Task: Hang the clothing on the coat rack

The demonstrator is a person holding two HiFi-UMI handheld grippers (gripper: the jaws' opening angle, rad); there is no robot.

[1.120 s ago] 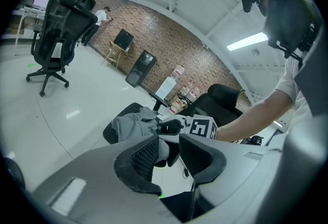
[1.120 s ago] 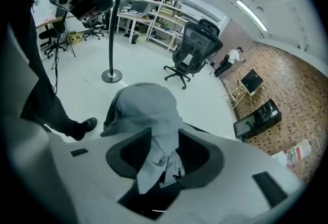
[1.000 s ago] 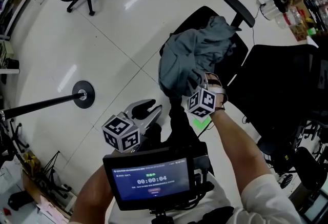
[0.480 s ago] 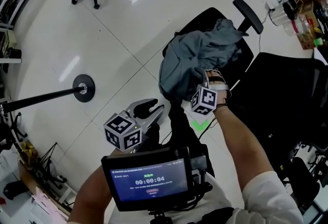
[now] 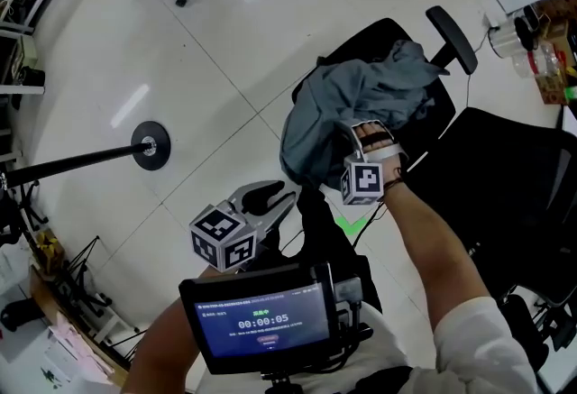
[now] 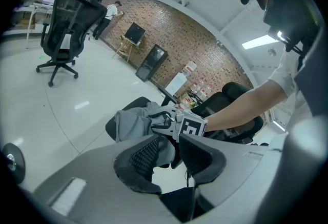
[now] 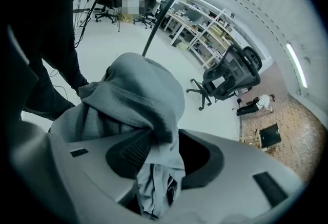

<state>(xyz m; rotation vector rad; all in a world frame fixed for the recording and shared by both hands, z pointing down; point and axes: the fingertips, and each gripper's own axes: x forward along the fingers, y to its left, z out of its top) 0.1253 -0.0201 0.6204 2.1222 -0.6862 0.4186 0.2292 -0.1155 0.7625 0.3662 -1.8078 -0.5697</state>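
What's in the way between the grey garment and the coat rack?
Nothing visible. The right gripper is shut on the grey garment on the office chair; only bare floor separates it from the coat rack. The left gripper, open and empty, sits beside that path.

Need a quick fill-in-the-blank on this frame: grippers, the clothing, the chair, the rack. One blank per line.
1. The right gripper is shut on the ___ garment.
2. The office chair beneath the garment is ___ in colour.
3. The left gripper has its jaws ___, with nothing between them.
4. The coat rack's base, standing on the floor, is ___ in shape.

Missing words: grey; black; open; round
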